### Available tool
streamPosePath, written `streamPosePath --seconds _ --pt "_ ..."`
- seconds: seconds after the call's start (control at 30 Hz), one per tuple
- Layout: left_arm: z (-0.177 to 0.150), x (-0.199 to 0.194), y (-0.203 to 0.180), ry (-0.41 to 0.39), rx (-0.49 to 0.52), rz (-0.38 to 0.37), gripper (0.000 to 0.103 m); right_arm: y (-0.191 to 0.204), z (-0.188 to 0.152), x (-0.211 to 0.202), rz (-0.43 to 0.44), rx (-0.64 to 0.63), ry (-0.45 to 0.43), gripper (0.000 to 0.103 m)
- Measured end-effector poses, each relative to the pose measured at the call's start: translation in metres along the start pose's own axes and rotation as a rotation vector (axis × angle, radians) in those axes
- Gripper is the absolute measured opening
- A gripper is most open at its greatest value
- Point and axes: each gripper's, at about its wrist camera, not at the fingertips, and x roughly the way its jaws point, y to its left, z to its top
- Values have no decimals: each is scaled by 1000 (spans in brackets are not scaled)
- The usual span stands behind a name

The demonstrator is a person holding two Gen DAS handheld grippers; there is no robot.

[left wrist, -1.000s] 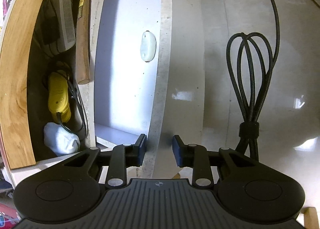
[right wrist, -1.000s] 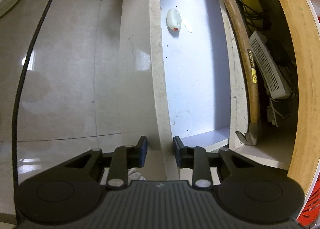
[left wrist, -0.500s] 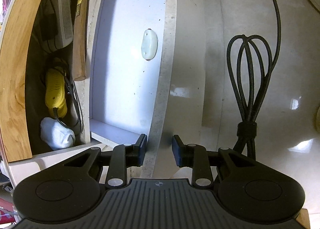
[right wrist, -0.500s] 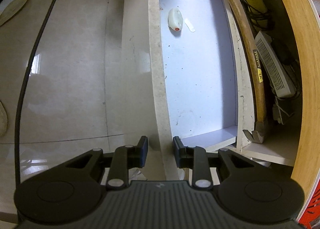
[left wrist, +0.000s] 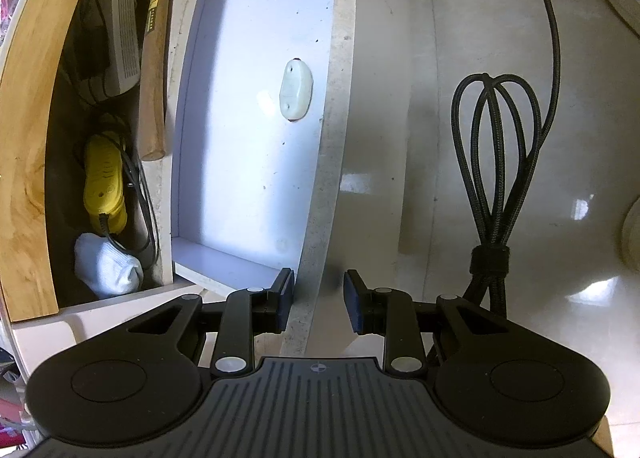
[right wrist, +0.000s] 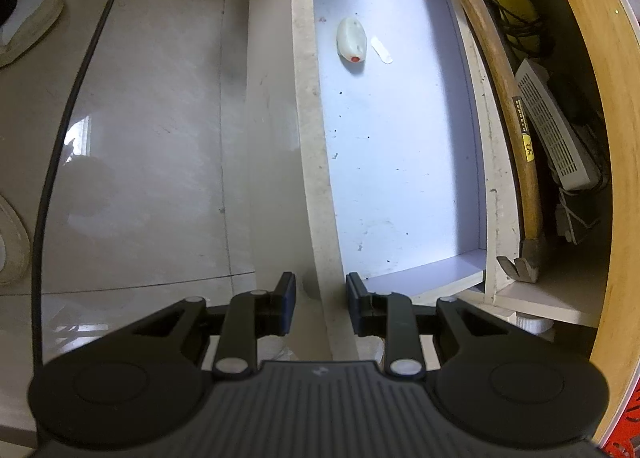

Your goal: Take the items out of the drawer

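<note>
Both my grippers straddle the front panel of the drawer (left wrist: 320,194). My left gripper (left wrist: 318,304) has its jaws clamped on the panel's top edge, one pad inside the drawer and one on the outer face; my right gripper (right wrist: 319,302) grips the same panel the same way, further along. The drawer stands pulled out over the glossy tiled floor (right wrist: 160,138). On its white bottom lies a small whitish plastic bottle (right wrist: 352,38) on its side, just beside the front panel: at about 12 o'clock from my left jaws in the left wrist view, and at about 12 to 1 o'clock from my right jaws in the right wrist view, where its red-tipped end faces me. A small pale strip (right wrist: 381,50) lies just beside the bottle. Behind the drawer, in the open cabinet space, a wooden-handled claw hammer (right wrist: 504,98) rests along the drawer's back wall, with a white vented box (right wrist: 552,126), a yellow device with a black cord (left wrist: 102,182) and a white sock (left wrist: 106,270) near it. A bundled black braided cable (left wrist: 492,162) lies on the floor at 2 o'clock from my left jaws.
</note>
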Motion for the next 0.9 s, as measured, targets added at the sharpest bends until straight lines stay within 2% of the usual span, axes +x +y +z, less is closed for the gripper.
streamPosePath --seconds 0.9 --pt "-1 -2 3 1 -14 -4 27 -1 0 -2 -10 6 -2 30"
